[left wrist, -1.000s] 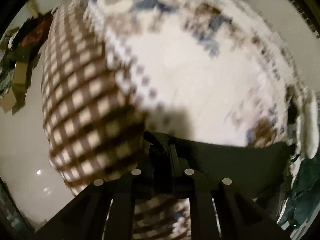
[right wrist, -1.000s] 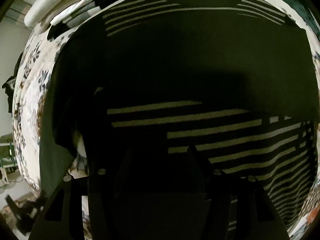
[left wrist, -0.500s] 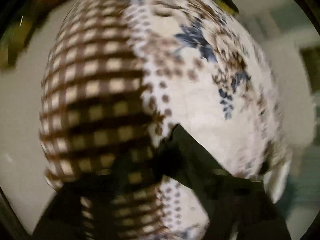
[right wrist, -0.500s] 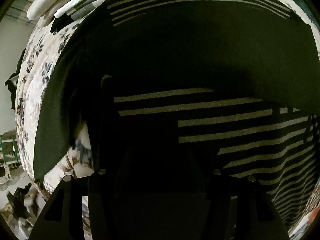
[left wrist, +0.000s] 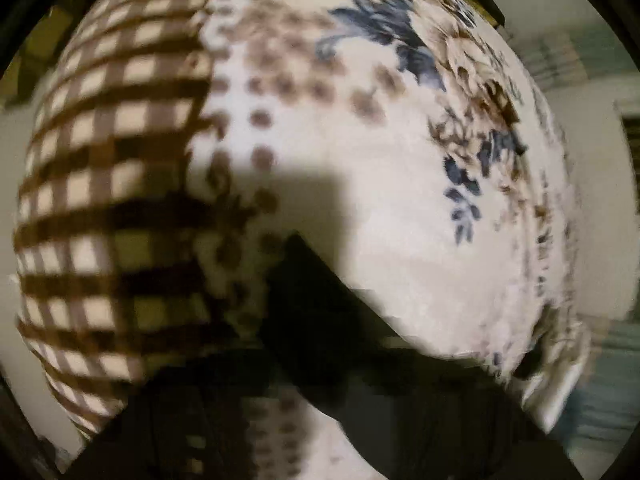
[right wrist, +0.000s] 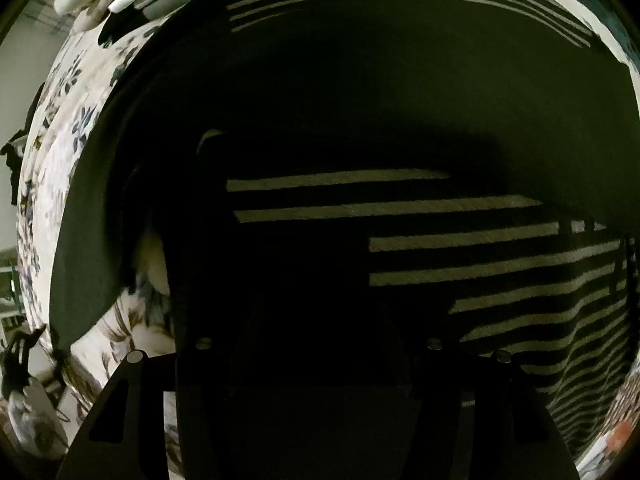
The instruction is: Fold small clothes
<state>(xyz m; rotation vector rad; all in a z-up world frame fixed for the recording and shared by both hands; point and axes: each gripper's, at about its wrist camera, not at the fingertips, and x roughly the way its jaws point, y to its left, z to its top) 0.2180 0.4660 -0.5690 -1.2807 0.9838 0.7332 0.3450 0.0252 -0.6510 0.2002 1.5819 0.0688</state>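
- The dark striped garment (right wrist: 360, 100) lies spread on the floral bedspread (right wrist: 60, 152) of a bed, filling most of the right wrist view.
- The right hand-held gripper (right wrist: 320, 312) points down over it; too dark to tell its jaws.
- The left hand-held gripper (left wrist: 316, 320) has just snapped together, pinching a corner of dark cloth (left wrist: 312, 280) above the checked and floral cover.

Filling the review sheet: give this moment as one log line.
left gripper: just closed, shut at dark cloth corner, grip unclear | right gripper: jaws apart over striped garment | bedspread: underneath
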